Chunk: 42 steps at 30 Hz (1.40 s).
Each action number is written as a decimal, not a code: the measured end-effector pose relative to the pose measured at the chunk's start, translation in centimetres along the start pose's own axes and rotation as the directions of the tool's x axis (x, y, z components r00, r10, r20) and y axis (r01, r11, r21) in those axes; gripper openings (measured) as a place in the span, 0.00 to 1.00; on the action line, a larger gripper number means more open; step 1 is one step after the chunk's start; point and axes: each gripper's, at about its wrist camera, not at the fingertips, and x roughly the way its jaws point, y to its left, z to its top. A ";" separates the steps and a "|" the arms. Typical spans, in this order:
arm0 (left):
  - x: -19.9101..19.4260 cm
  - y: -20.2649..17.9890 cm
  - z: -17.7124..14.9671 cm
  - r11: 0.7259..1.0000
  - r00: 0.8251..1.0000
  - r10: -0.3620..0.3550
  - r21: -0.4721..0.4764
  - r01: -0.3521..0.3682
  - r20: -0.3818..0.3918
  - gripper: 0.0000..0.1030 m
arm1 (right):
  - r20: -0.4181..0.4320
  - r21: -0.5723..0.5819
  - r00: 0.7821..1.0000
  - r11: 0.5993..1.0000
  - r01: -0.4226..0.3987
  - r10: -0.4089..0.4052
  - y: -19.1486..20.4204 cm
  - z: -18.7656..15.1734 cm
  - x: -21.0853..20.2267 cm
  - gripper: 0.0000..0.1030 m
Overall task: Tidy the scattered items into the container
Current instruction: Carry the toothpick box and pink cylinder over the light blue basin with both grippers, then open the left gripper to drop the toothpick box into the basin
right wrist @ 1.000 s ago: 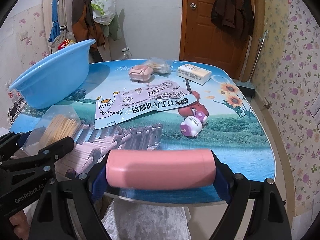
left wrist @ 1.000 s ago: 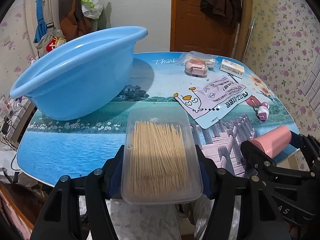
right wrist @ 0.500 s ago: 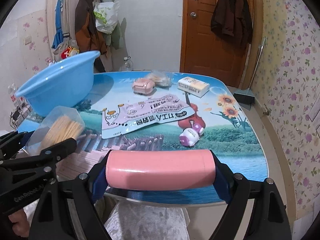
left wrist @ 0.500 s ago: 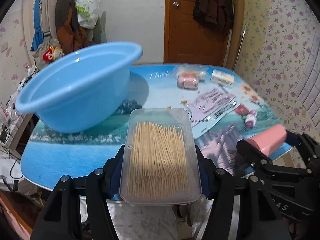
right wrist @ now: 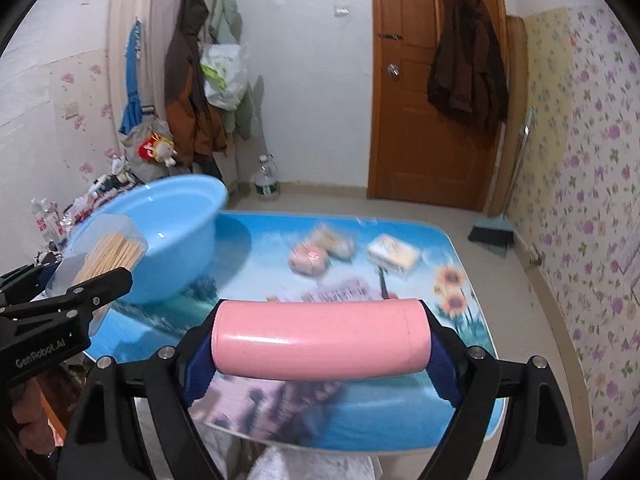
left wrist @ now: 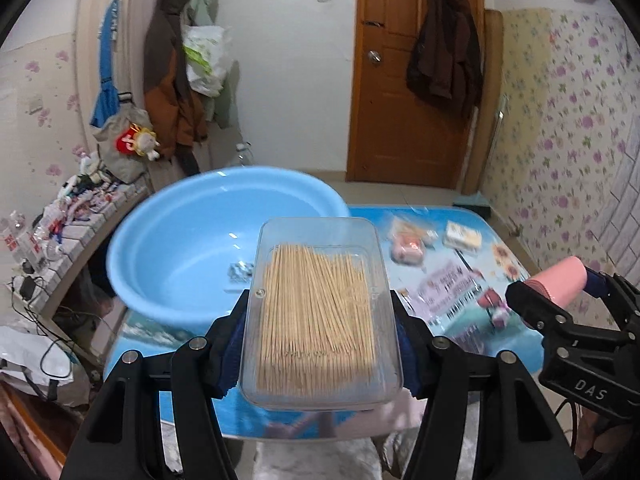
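Note:
My left gripper [left wrist: 320, 344] is shut on a clear plastic box of toothpicks [left wrist: 318, 316], held above the table's near edge. Beyond it on the table's left stands the light blue basin [left wrist: 180, 248], with one small item [left wrist: 239, 271] lying inside. In the right wrist view my right gripper [right wrist: 320, 354] is shut on a pink cylinder [right wrist: 320, 344], held crosswise by its two ends above the near edge. The same pink cylinder [left wrist: 560, 282] shows at the right of the left wrist view. The toothpick box [right wrist: 108, 254] appears at the left of the right wrist view, in front of the basin [right wrist: 176, 236].
On the picture-printed table [right wrist: 472, 320] lie a pink round case [right wrist: 310, 259], a clear bag [right wrist: 334, 240], a white packet [right wrist: 394, 256], a flat printed pouch [left wrist: 448, 292] and a small pink-and-white bottle [left wrist: 498, 316]. A brown door [right wrist: 436, 92] and hung coats stand behind.
Both grippers have risen with their loads; the table now looks lower and farther off. The inside of the basin has come into view past the toothpick box.

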 end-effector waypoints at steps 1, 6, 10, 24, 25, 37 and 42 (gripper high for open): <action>-0.3 0.5 0.4 1.000 1.000 0.012 0.000 -0.012 0.011 0.58 | 0.008 -0.012 1.000 1.000 -0.009 0.009 0.6 0.6 -0.2 0.85; -0.5 3.2 2.6 1.000 1.000 0.012 -0.001 -0.012 0.000 0.58 | 0.021 -0.066 0.997 0.995 -0.070 0.072 3.8 3.8 -0.2 0.85; 0.1 5.2 4.5 1.000 1.000 0.015 0.013 -0.015 -0.019 0.58 | 0.021 -0.116 0.993 0.987 -0.113 0.116 6.6 6.2 0.5 0.85; 4.2 12.3 7.7 0.999 0.995 0.051 0.014 -0.050 -0.090 0.58 | -0.036 -0.228 0.981 0.954 -0.193 0.190 14.7 11.2 6.6 0.85; 4.9 12.4 7.5 0.999 0.994 0.047 0.015 -0.045 -0.103 0.58 | -0.042 -0.227 0.982 0.955 -0.190 0.185 14.9 11.2 7.2 0.85; 11.6 10.4 5.7 0.999 0.970 0.016 0.040 -0.006 -0.243 0.58 | -0.094 -0.212 0.988 0.967 -0.139 0.122 13.8 10.3 12.0 0.85; 12.9 9.6 5.1 0.998 0.958 0.013 0.058 0.003 -0.286 0.58 | -0.094 -0.211 0.989 0.968 -0.133 0.116 13.2 10.2 12.2 0.85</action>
